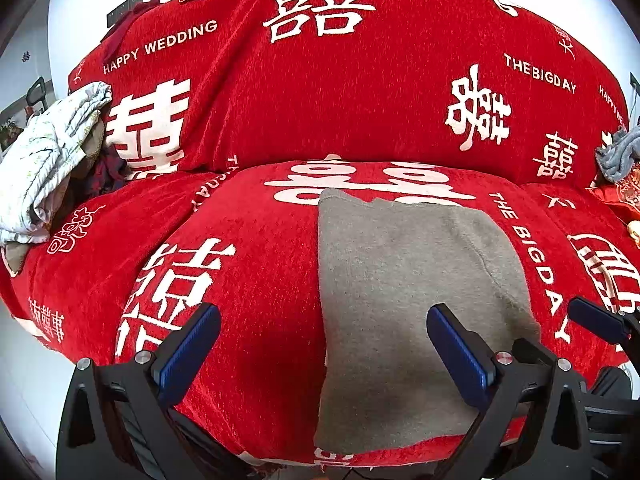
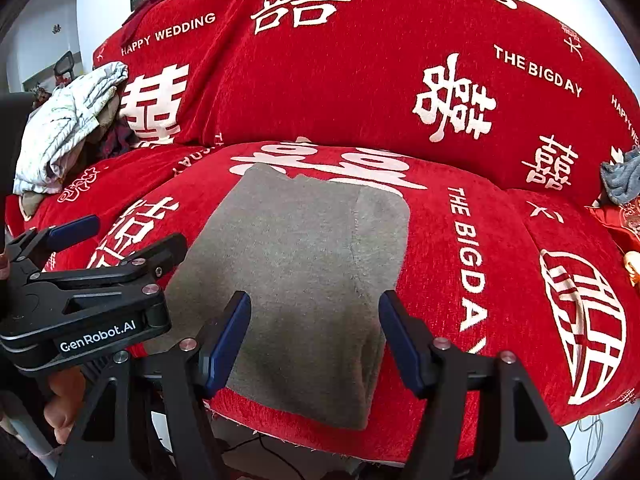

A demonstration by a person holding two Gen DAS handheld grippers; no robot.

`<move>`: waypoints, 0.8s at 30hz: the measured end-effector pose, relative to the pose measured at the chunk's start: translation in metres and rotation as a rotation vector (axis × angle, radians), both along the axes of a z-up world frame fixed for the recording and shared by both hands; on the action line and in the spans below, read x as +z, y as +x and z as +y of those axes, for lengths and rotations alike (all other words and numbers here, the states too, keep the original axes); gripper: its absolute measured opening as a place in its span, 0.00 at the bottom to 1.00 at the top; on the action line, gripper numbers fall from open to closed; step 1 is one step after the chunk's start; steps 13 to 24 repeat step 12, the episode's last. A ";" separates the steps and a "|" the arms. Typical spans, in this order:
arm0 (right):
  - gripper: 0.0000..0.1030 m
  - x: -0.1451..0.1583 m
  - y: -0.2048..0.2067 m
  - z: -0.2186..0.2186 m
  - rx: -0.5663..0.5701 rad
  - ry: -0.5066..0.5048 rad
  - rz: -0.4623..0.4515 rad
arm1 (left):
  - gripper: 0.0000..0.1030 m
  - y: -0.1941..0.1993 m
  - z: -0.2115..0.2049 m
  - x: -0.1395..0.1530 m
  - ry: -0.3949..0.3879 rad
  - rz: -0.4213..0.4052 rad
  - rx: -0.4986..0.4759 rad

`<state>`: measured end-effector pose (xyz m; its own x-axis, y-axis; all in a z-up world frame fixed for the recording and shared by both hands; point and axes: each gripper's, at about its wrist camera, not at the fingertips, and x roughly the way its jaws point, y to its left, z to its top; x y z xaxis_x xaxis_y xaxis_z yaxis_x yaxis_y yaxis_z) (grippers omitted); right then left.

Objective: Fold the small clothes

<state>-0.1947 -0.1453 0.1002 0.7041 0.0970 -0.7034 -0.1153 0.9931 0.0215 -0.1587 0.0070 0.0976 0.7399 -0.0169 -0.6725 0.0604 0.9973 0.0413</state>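
A grey fleece garment (image 1: 404, 300) lies flat and folded into a rough rectangle on the red sofa seat; it also shows in the right wrist view (image 2: 304, 280). My left gripper (image 1: 324, 344) is open and empty, hovering over the garment's near left edge. My right gripper (image 2: 316, 340) is open and empty, above the garment's near edge. The left gripper (image 2: 116, 236) shows at the left of the right wrist view. One right fingertip (image 1: 596, 320) shows at the right of the left wrist view.
A red sofa cover (image 1: 340, 92) with white lettering covers seat and backrest. A pile of white and dark clothes (image 1: 52, 160) lies at the left end. A grey cloth (image 1: 618, 156) and red items lie at the right end. Cables (image 2: 260, 448) hang below the seat's front edge.
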 end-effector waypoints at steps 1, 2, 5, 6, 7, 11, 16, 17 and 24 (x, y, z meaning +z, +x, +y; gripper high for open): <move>0.68 0.000 0.000 0.000 0.000 0.001 0.000 | 1.00 0.000 0.000 0.000 -0.001 0.001 0.000; 0.68 0.000 0.000 0.000 0.000 0.001 -0.001 | 1.00 0.000 0.000 0.000 -0.002 0.002 0.001; 0.68 0.001 0.001 -0.002 0.001 0.006 -0.002 | 1.00 0.000 -0.001 -0.001 0.003 0.004 -0.002; 0.68 0.001 0.001 -0.002 0.000 0.008 -0.002 | 1.00 0.000 -0.002 -0.001 0.006 0.005 -0.002; 0.68 0.002 0.001 -0.002 -0.001 0.008 -0.002 | 1.00 0.000 -0.002 -0.002 0.008 0.005 -0.003; 0.68 0.002 0.002 -0.003 -0.005 0.015 0.000 | 1.00 -0.002 -0.002 -0.002 0.011 -0.003 0.014; 0.68 0.002 0.001 -0.003 -0.006 0.016 0.000 | 1.00 -0.003 -0.002 -0.002 0.013 -0.004 0.014; 0.68 0.002 0.001 -0.003 -0.006 0.016 0.000 | 1.00 -0.003 -0.002 -0.002 0.013 -0.004 0.014; 0.68 0.002 0.001 -0.003 -0.006 0.016 0.000 | 1.00 -0.003 -0.002 -0.002 0.013 -0.004 0.014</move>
